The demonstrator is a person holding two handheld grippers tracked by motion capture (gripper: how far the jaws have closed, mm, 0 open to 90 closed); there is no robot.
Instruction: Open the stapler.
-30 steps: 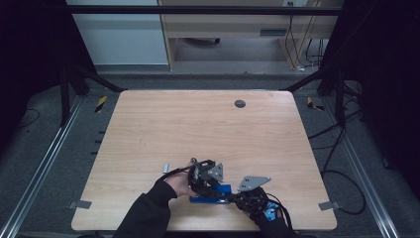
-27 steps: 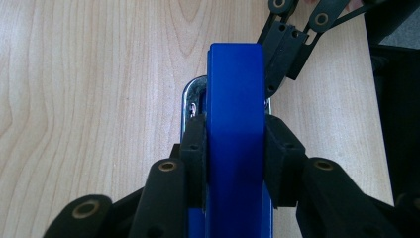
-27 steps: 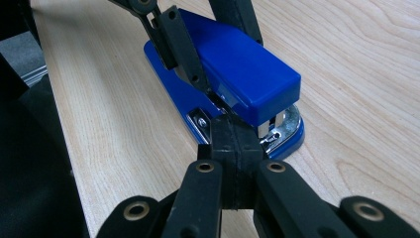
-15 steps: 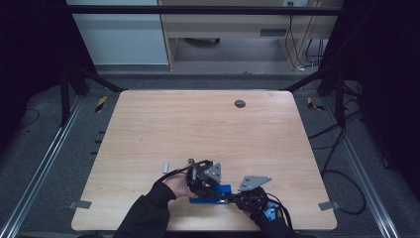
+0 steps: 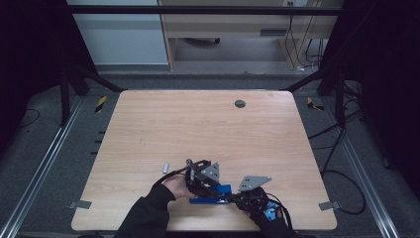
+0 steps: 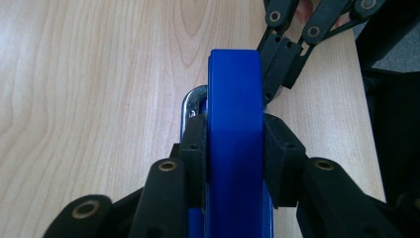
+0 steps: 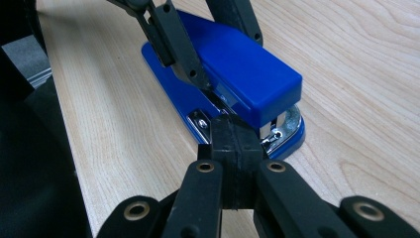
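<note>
A blue stapler [image 5: 214,195] lies flat near the table's front edge. My left gripper [image 5: 202,184] is shut on its top arm, with a pad pressed to each side [image 6: 233,144] of the blue stapler [image 6: 233,89]. My right gripper [image 7: 233,131] has its jaws pressed together with nothing between them. Its tip touches the stapler [image 7: 237,69] at the front end, by the metal mouth between top and base. In the high view the right gripper [image 5: 234,198] sits just right of the stapler. The left gripper's fingers [image 7: 173,44] cross the stapler's top from behind.
A small grey metal piece [image 5: 166,167] lies on the table [image 5: 198,129] left of the hands. A dark round hole [image 5: 239,103] sits near the far edge. The table's front edge is close behind both grippers.
Hardly anything differs. Both grippers and the stapler stay in the same place near the front edge.
</note>
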